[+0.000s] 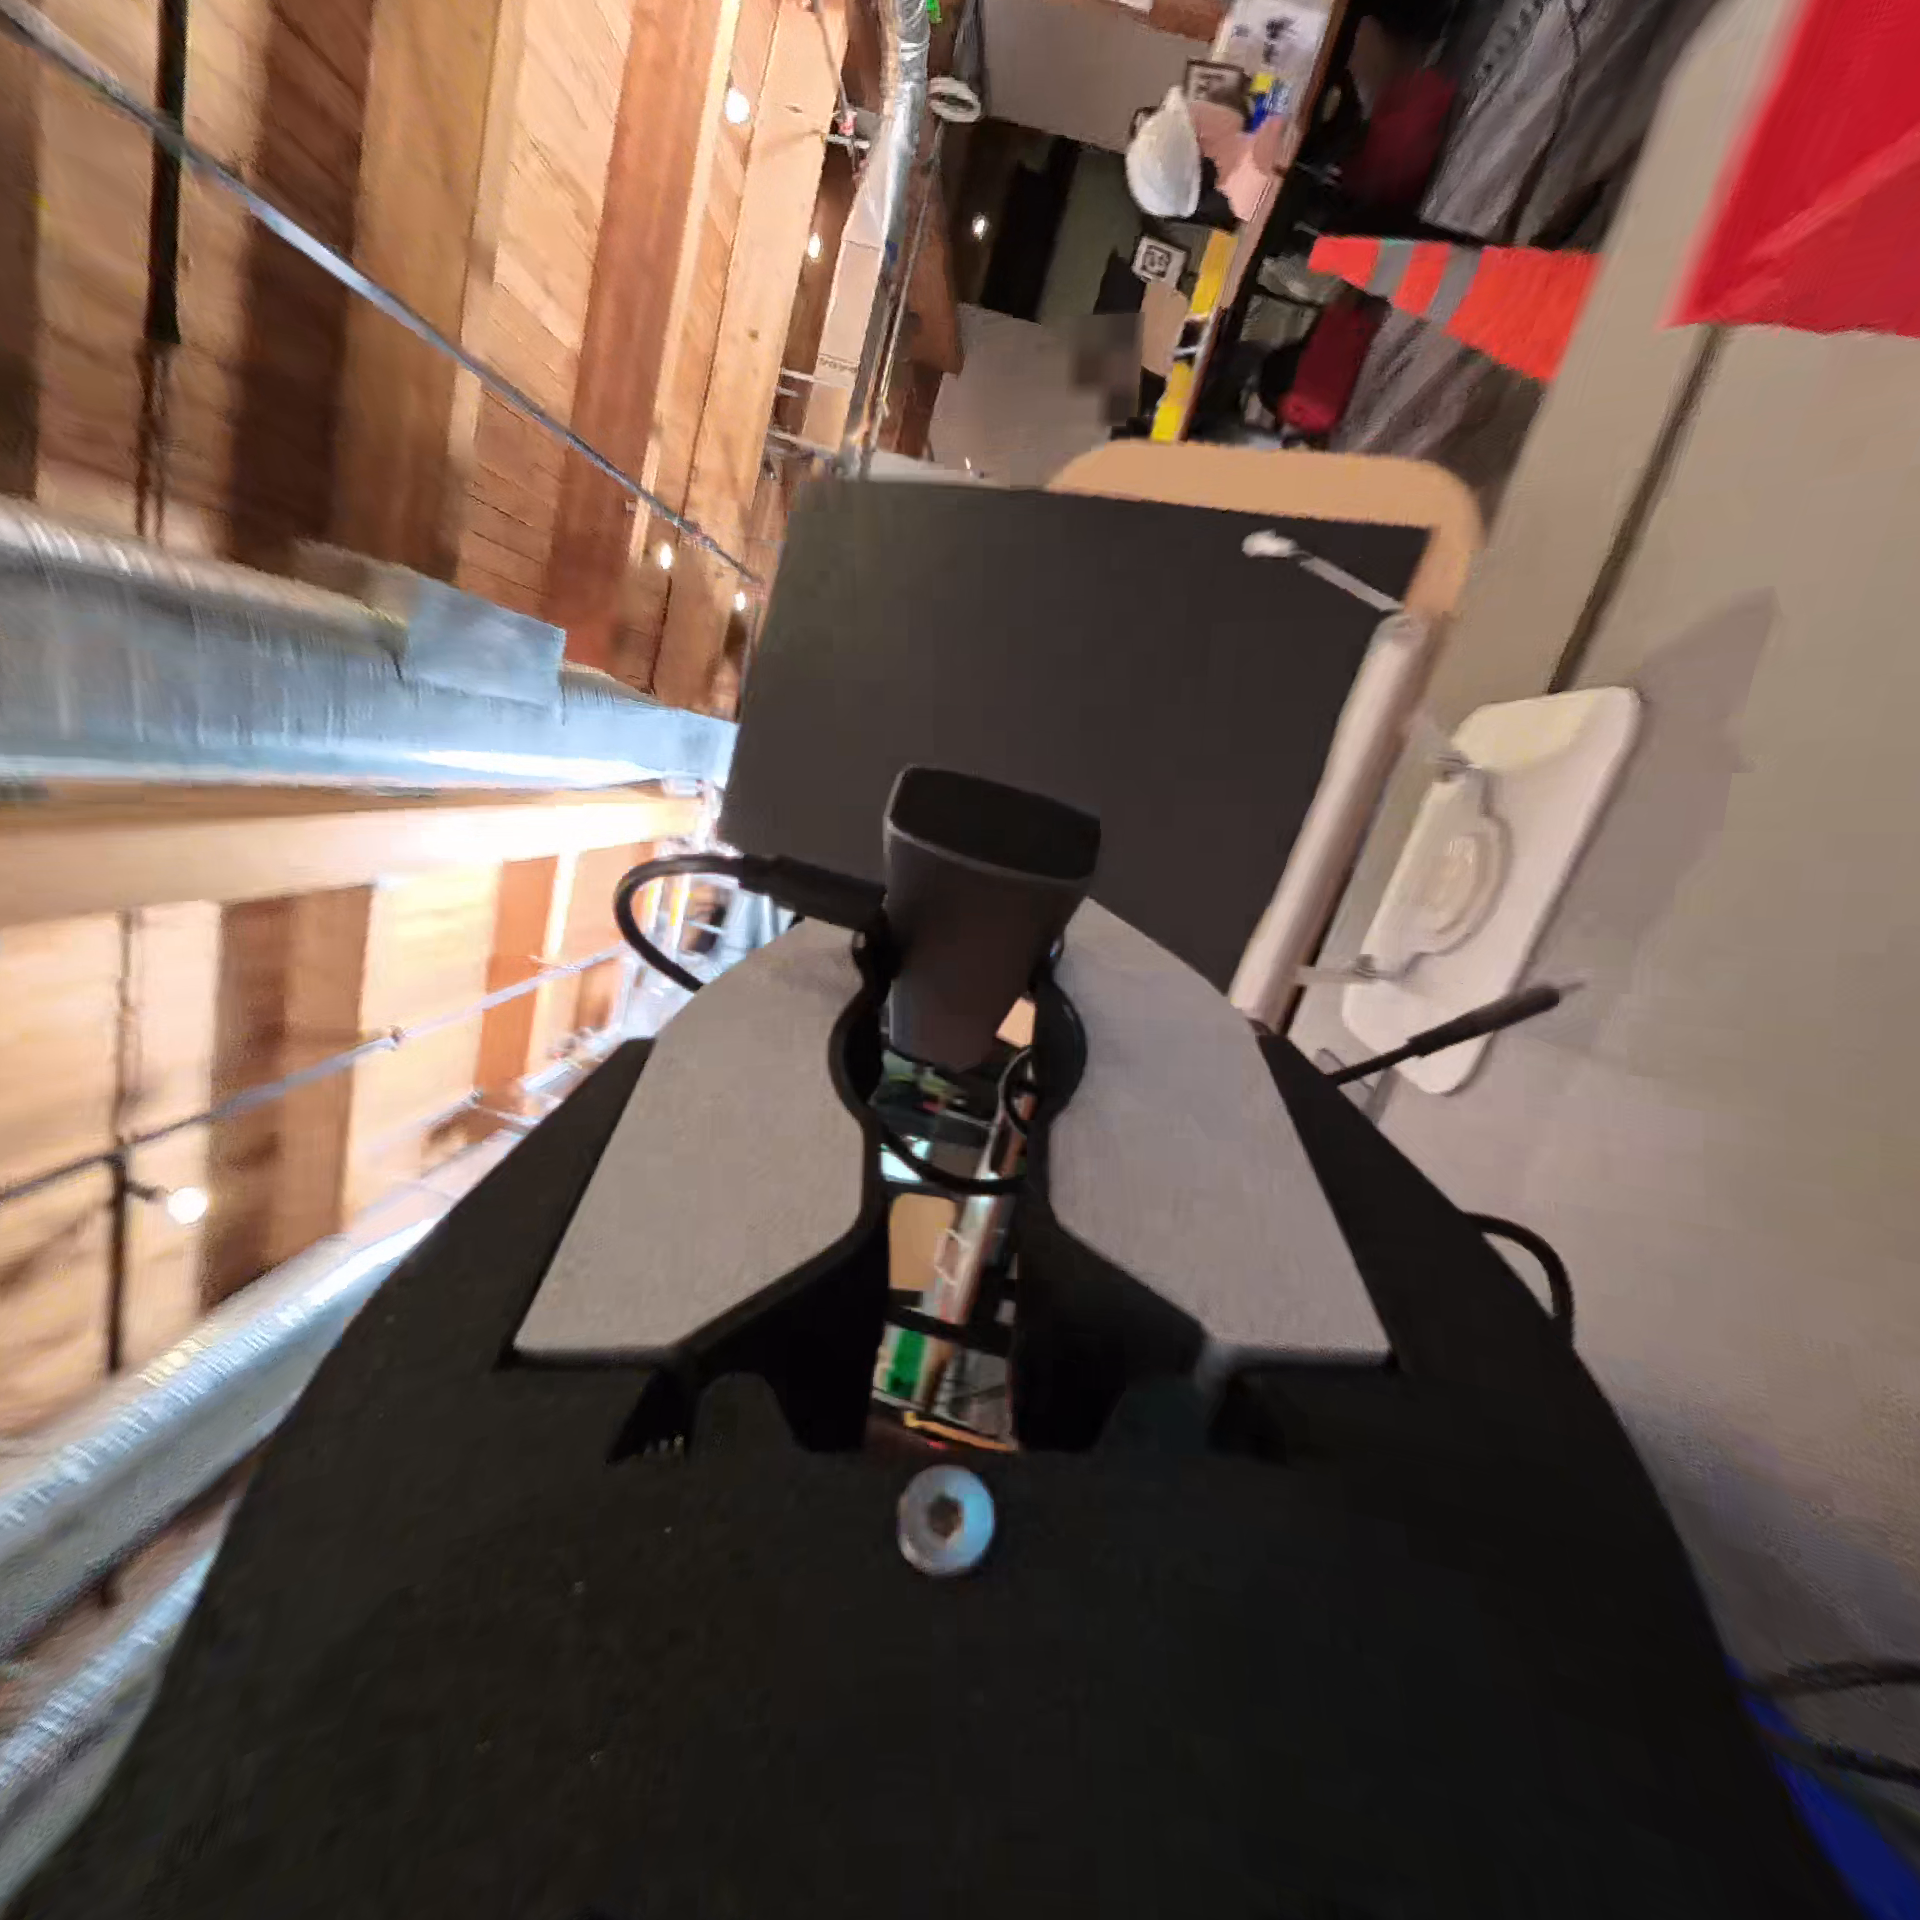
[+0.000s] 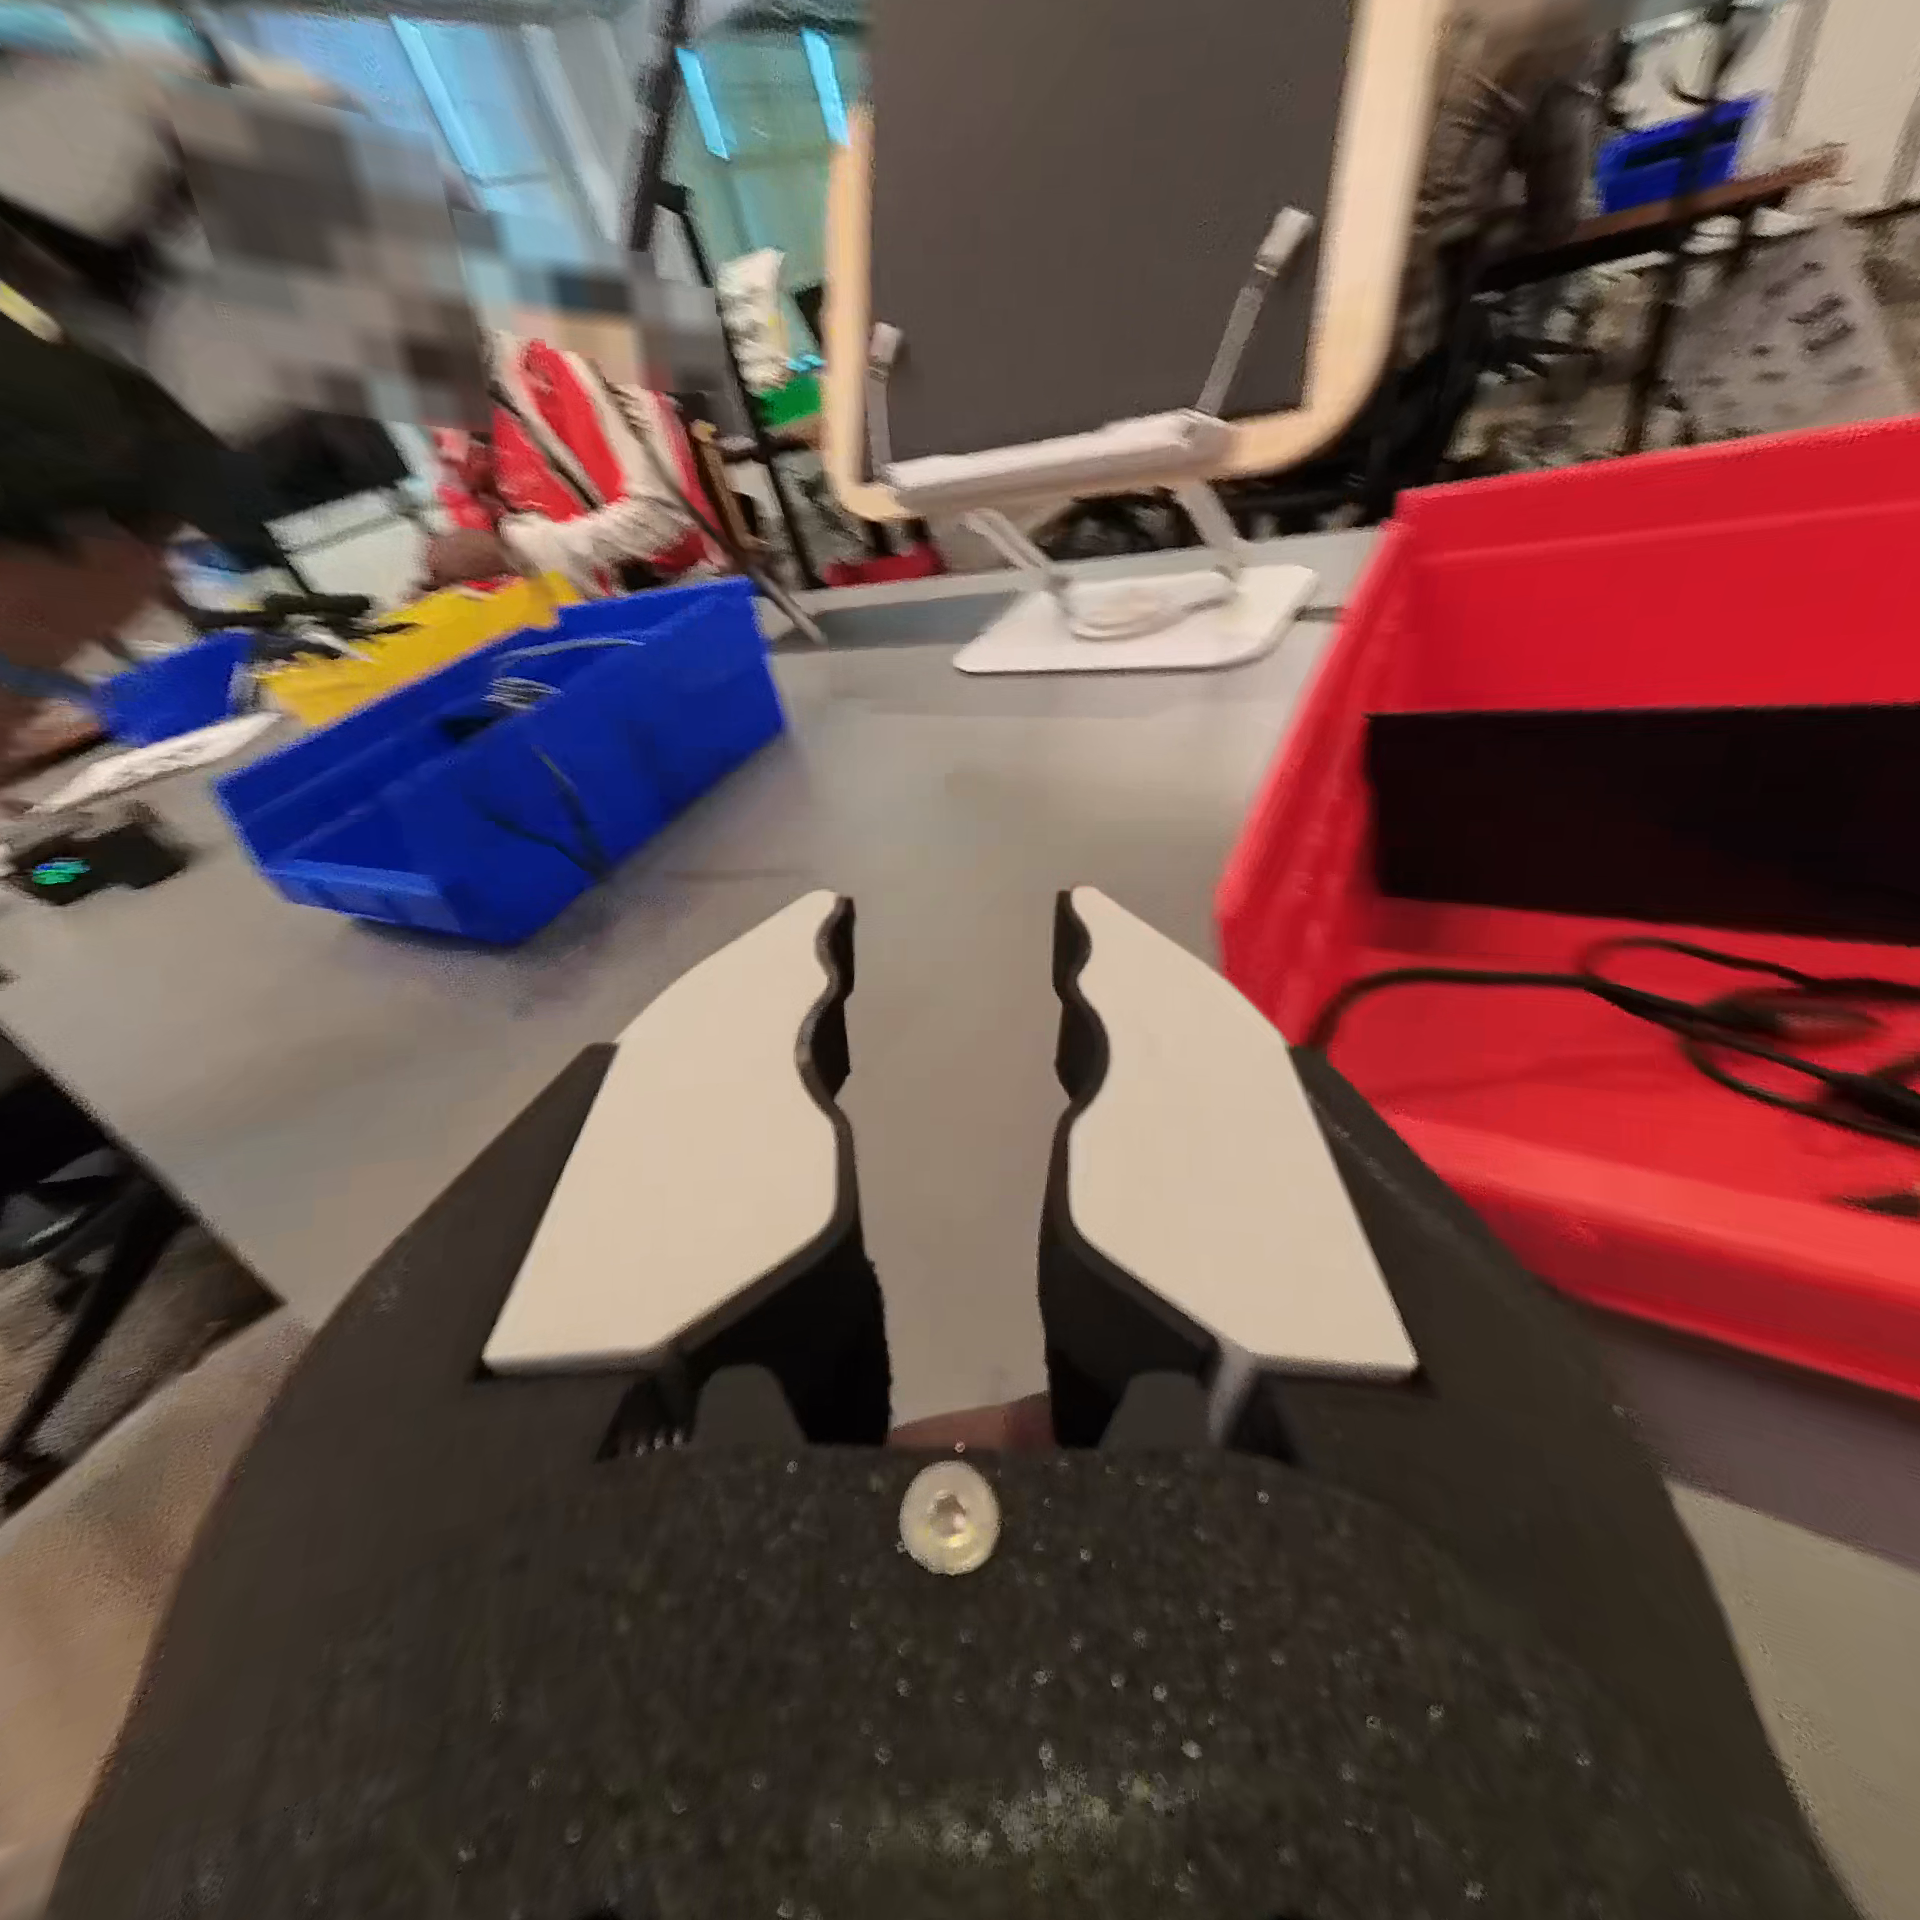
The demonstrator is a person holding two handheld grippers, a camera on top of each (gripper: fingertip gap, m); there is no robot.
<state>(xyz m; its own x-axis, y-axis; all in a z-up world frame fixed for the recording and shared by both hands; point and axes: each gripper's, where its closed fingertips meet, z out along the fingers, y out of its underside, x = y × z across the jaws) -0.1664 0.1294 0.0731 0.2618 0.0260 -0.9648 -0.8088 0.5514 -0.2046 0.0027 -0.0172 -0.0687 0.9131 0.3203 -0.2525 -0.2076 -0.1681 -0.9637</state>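
Left wrist view is tipped on its side, so the wood ceiling shows on the left and the grey table runs up the right. The left gripper has its fingers pinching a black plug block near their tips. A thin black cord loops out of the block's side and curls down between the fingers. The block sticks out past the tips, so the grip is only on its narrow end. Beyond it stands a dark screen on a white stand.

Right wrist view looks level across the table. The right gripper holds nothing; its fingers are spread, with bare table showing in the gap. A blue bin sits to the left, well apart. A red bin sits just beside the right finger, with black cords lying inside.
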